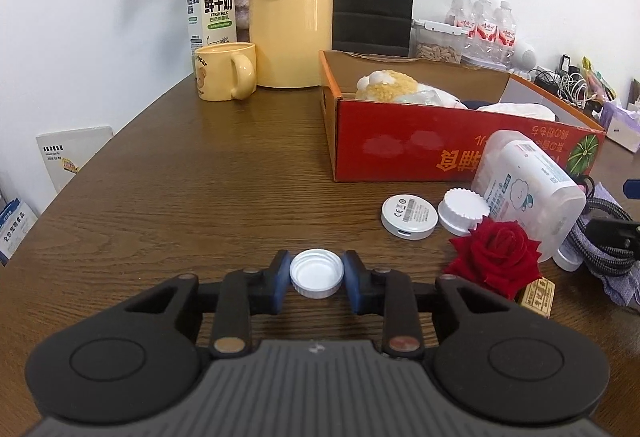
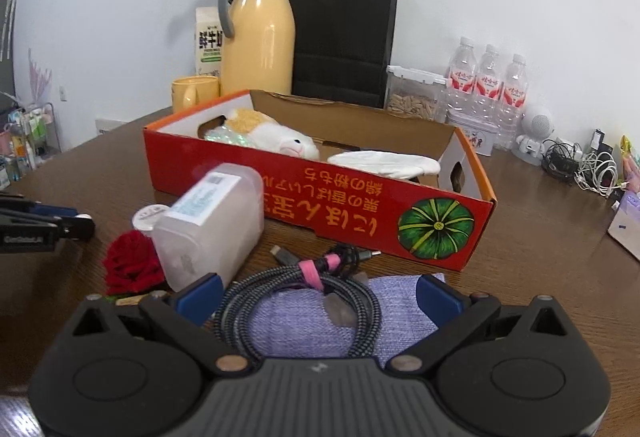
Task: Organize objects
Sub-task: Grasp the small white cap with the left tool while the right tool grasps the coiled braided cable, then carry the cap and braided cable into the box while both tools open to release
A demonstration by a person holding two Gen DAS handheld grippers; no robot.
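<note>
Left gripper [image 1: 317,279]: blue pads closed against a white cap [image 1: 317,273], open side up, over the table [image 1: 168,197]. At 2 o'clock, a disc [image 1: 409,217], a rose [image 1: 496,257] and a red box [image 1: 420,153]. Right gripper [image 2: 318,295]: jaws spread wide, holding nothing, flanking a coiled cable [image 2: 296,301] on purple cloth [image 2: 400,309]; box [image 2: 320,181] at 12 o'clock.

Bright even indoor light, soft shadows, heavy fisheye bending, dark corners
</note>
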